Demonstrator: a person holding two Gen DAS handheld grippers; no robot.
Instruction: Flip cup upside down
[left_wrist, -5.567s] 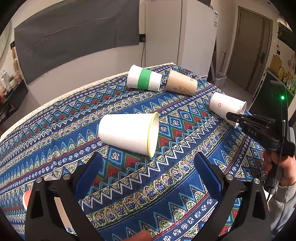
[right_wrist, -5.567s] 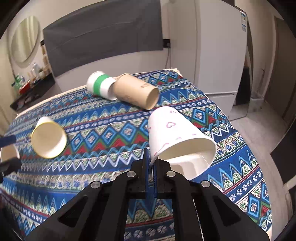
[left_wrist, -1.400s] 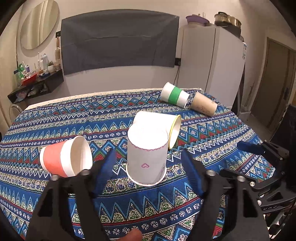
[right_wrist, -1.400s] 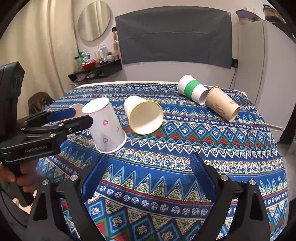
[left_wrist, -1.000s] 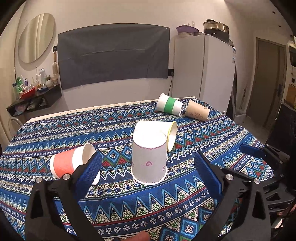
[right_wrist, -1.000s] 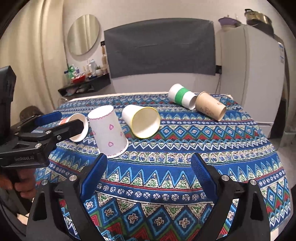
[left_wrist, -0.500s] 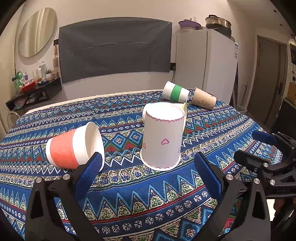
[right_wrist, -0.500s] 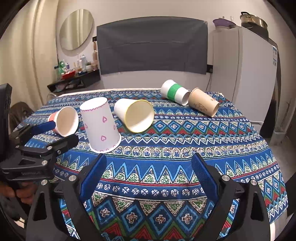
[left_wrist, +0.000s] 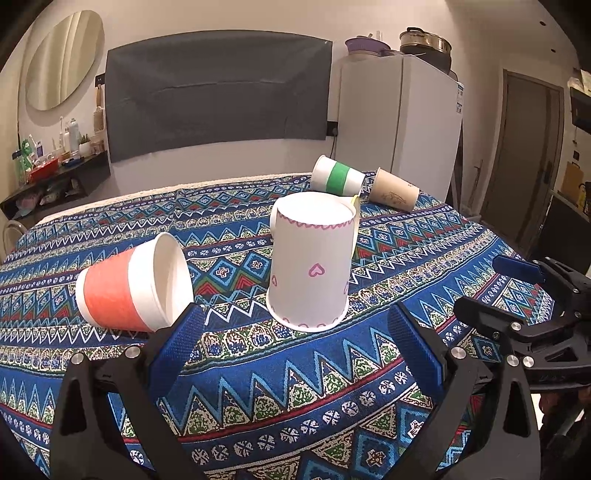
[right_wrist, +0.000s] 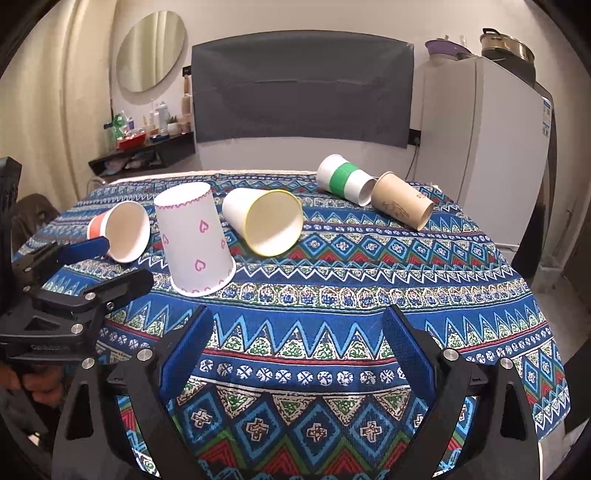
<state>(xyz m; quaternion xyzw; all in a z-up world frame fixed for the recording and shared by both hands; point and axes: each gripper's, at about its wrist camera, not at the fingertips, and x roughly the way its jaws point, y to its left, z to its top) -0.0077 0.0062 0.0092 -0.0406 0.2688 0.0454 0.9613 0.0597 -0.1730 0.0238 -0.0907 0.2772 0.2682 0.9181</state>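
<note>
A white paper cup with pink hearts (left_wrist: 312, 262) stands upside down on the patterned tablecloth (left_wrist: 295, 373); it also shows in the right wrist view (right_wrist: 194, 240). My left gripper (left_wrist: 295, 332) is open and empty, just in front of this cup, and appears at the left of the right wrist view (right_wrist: 107, 264). My right gripper (right_wrist: 295, 334) is open and empty near the table's front edge, and shows at the right of the left wrist view (left_wrist: 495, 286).
An orange-banded cup (left_wrist: 135, 286) lies on its side left of the heart cup. A yellow-rimmed cup (right_wrist: 264, 221) lies behind it. A green-banded cup (right_wrist: 345, 179) and a brown cup (right_wrist: 400, 205) lie at the far right. A fridge (right_wrist: 480, 147) stands beyond the table.
The heart cup, once held by my right gripper, now stands upside down on the cloth. Both grippers have drawn back and lowered slightly; the cups have not moved in the last second.
</note>
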